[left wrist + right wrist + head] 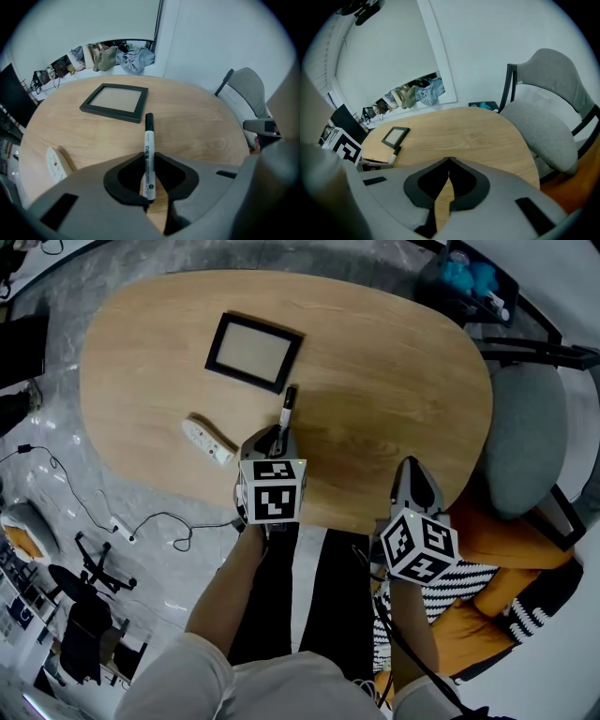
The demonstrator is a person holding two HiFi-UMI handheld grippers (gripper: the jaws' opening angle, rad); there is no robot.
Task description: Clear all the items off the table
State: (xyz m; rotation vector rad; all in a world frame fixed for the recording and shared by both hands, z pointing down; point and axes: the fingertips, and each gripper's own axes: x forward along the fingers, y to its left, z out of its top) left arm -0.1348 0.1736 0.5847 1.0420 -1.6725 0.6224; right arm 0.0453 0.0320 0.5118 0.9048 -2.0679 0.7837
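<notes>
marker (148,140) lies mid-frame on the bench (201,126), pinched near its tail by the left gripper (149,161). fingers are closed on it. with so short a hold it could be swung or dropped when lifted. right gripper (448,161), lower right, is closed and empty.

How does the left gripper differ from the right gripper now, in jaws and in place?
The left gripper has its jaws closed on the marker; the right gripper has its jaws together on nothing. The left gripper is further in over the table, where the marker lies; the right gripper is close to the table's near edge, over bare wood. Both point down at the table.
</notes>
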